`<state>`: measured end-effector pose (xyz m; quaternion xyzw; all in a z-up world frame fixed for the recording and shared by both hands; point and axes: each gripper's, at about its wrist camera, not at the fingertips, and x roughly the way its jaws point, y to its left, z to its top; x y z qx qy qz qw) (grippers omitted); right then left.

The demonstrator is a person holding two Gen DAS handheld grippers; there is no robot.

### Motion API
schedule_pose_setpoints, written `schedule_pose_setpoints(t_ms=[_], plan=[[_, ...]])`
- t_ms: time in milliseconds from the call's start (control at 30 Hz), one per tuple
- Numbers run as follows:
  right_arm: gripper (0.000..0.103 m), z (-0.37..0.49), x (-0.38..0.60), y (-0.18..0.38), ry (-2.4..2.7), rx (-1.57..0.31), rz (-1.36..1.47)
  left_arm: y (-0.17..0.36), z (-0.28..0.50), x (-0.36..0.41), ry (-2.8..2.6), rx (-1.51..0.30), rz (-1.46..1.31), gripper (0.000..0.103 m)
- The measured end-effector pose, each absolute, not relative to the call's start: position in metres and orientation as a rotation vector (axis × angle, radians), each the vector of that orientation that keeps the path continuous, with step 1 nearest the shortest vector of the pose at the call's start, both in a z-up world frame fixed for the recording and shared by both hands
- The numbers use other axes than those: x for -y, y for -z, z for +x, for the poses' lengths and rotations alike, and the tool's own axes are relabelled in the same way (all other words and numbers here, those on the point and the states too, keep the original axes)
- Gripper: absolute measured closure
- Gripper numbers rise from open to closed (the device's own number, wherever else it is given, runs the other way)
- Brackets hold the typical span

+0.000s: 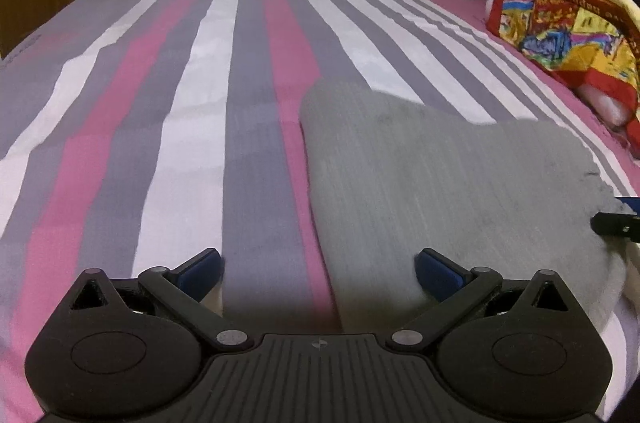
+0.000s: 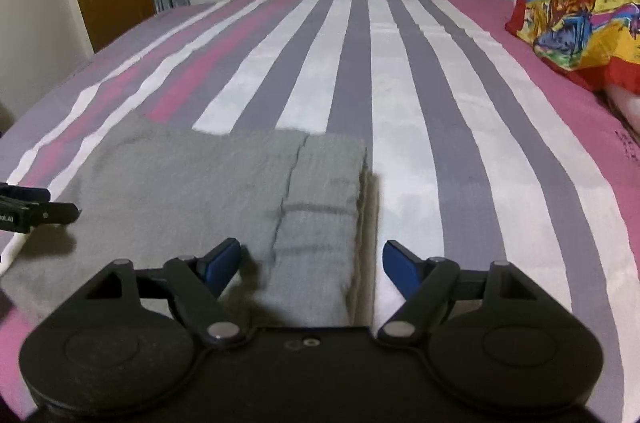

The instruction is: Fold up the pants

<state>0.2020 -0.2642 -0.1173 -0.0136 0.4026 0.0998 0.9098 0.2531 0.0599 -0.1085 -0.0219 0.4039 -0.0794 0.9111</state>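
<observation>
The grey pants (image 2: pixel 224 199) are lying folded on the striped bed (image 2: pixel 400 63). Both the left gripper (image 1: pixel 318 269) and right gripper (image 2: pixel 312 261) are hovering wide-jawed, gripping nothing; a low pass risks snagging and undoing the fold.

Your left gripper (image 1: pixel 318 269) is matte black plastic: two round housings, each with a smooth oval inset, flank a ribbed centre plate bearing a small circular mark. Slim black link arms run forward from silver pivot pins, with triangular cut-outs beside them, and end in dark blue pads (image 1: pixel 200 269). Your right gripper (image 2: pixel 312 261) has the same build, with blue fingertips (image 2: pixel 402 267), but its centre plate is smooth, with two small round fittings.
</observation>
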Motion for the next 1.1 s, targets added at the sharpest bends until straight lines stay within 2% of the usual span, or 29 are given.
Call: schedule_pose_setpoints(t_ms=[100, 233, 367, 433, 600, 700, 733, 800, 967, 1100], plan=[[0.024, 0.194, 0.266, 0.117, -0.196, -0.848, -0.013, 0.107, 0.236, -0.057, 0.167, -0.828, -0.047, 0.000], [0.024, 0.173, 0.271, 0.102, -0.212, -0.776, 0.050, 0.109, 0.211, -0.059, 0.175, -0.819, -0.078, 0.000], [0.021, 0.175, 0.274, 0.131, -0.230, -0.892, 0.041, 0.121, 0.197, -0.071, 0.163, -0.814, -0.156, 0.000], [0.020, 0.176, 0.284, 0.139, -0.236, -0.916, 0.135, 0.117, 0.189, -0.075, 0.156, -0.805, -0.169, 0.000], [0.022, 0.156, 0.297, 0.120, -0.241, -0.783, 0.202, 0.120, 0.173, -0.089, 0.153, -0.807, -0.168, 0.000], [0.022, 0.168, 0.301, 0.147, -0.177, -0.903, 0.147, 0.121, 0.174, -0.090, 0.143, -0.817, -0.190, 0.000], [0.022, 0.167, 0.305, 0.148, -0.159, -0.892, 0.172, 0.119, 0.173, -0.089, 0.139, -0.810, -0.184, 0.000], [0.029, 0.161, 0.314, 0.140, -0.158, -0.853, 0.243, 0.118, 0.170, -0.086, 0.135, -0.800, -0.161, 0.000], [0.029, 0.152, 0.322, 0.123, -0.200, -0.719, 0.321, 0.124, 0.172, -0.088, 0.127, -0.809, -0.181, 0.000], [0.027, 0.170, 0.321, 0.140, -0.211, -0.799, 0.347, 0.126, 0.171, -0.086, 0.130, -0.807, -0.178, 0.000]])
